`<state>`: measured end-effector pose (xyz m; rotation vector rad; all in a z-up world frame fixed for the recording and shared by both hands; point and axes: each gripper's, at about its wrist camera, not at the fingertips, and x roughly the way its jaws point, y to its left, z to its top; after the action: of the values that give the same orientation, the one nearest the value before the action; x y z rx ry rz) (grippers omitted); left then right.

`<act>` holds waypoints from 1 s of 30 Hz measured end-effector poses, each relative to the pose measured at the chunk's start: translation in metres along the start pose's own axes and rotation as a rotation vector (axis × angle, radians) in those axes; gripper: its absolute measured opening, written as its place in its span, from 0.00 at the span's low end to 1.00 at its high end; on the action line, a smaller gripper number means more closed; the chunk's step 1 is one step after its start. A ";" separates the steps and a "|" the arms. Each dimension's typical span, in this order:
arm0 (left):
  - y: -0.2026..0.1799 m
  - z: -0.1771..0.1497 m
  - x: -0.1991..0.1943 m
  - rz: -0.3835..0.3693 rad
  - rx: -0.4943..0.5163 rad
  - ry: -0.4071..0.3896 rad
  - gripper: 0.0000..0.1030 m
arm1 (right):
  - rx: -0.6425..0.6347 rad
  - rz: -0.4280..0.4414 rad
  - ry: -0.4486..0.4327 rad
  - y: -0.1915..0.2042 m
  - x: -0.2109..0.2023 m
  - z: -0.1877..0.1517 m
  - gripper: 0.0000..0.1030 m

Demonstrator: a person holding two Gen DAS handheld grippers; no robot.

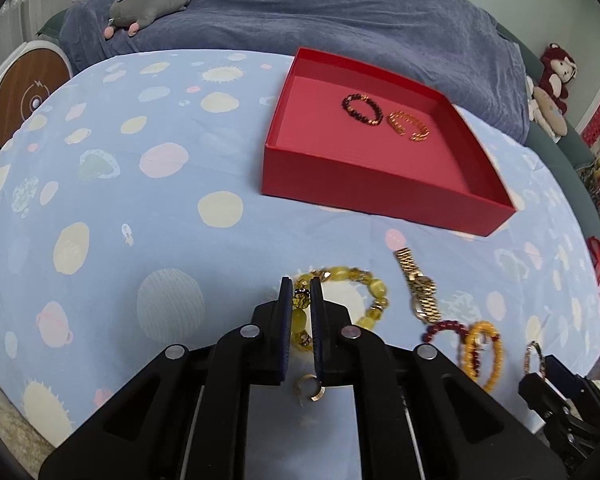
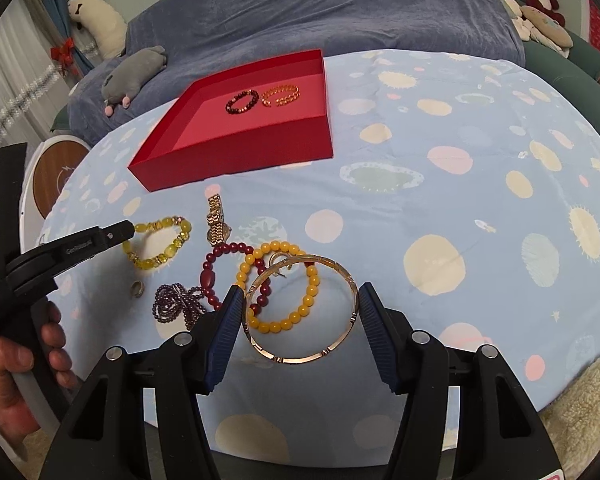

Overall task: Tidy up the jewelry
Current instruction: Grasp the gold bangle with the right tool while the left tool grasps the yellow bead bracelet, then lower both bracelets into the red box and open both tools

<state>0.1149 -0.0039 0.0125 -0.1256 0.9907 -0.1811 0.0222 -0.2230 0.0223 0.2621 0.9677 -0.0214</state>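
Two grips: left gripper (image 1: 301, 300) clamped on yellow bracelet (image 1: 364, 284); right gripper (image 2: 300, 312) spans gold bangle (image 2: 300, 312), for red box (image 1: 380, 200) at 12 o'clock.

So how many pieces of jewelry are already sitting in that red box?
2. A dark red beaded bracelet and an open gold chain-link bangle lie side by side on the floor of the red cardboard box, toward its far side. Nothing else shows inside.

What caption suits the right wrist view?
Right gripper holds a rose-gold metal bangle above beaded bracelets; red cardboard box waits behind.
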 end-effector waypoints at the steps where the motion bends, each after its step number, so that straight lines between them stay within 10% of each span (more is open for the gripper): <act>1: -0.001 0.001 -0.007 -0.017 -0.009 -0.003 0.08 | 0.000 0.001 -0.006 0.000 -0.003 0.000 0.55; 15: -0.037 0.073 -0.052 -0.118 0.030 -0.102 0.08 | -0.046 0.041 -0.086 0.008 -0.014 0.062 0.55; 30: -0.051 0.156 0.039 -0.100 0.037 -0.058 0.08 | -0.104 0.062 -0.060 0.044 0.086 0.175 0.55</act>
<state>0.2619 -0.0583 0.0752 -0.1458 0.9231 -0.2854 0.2195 -0.2121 0.0554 0.1941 0.8980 0.0774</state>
